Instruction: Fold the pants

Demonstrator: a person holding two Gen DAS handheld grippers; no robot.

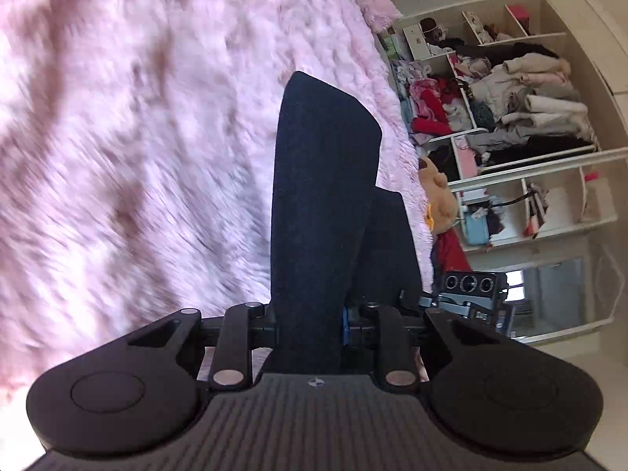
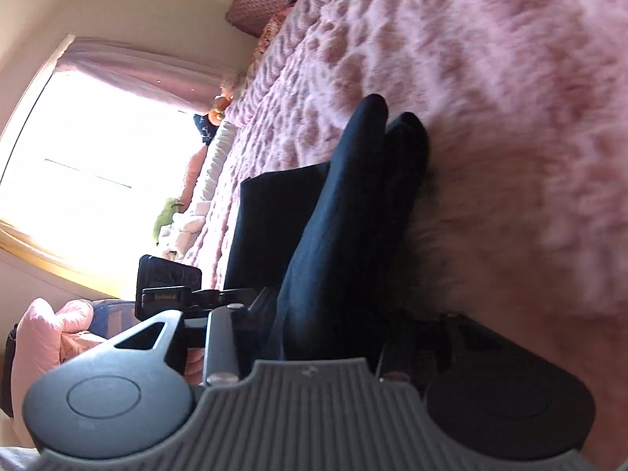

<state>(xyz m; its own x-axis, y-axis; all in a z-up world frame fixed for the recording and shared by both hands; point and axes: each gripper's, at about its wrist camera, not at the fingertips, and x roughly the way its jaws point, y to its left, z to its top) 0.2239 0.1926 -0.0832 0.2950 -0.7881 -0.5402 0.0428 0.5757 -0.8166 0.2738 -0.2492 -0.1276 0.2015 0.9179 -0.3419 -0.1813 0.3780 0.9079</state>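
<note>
Dark navy pants [image 1: 322, 180] hang over the pink fluffy bed [image 1: 137, 137], apparently clamped by both the left gripper [image 1: 310, 322] and the right gripper [image 2: 314, 314] fingers.

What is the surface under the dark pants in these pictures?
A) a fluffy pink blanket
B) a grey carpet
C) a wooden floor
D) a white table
A: the dark pants hang from the claw over a fluffy pink blanket, which fills both wrist views.

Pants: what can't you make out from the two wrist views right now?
- Left view: left gripper fingertips, hidden by the pants.
- Right view: right gripper fingertips, buried in dark cloth and shadow.
- Both views: waistband and hems not identifiable; the blanket is motion-blurred.
</note>
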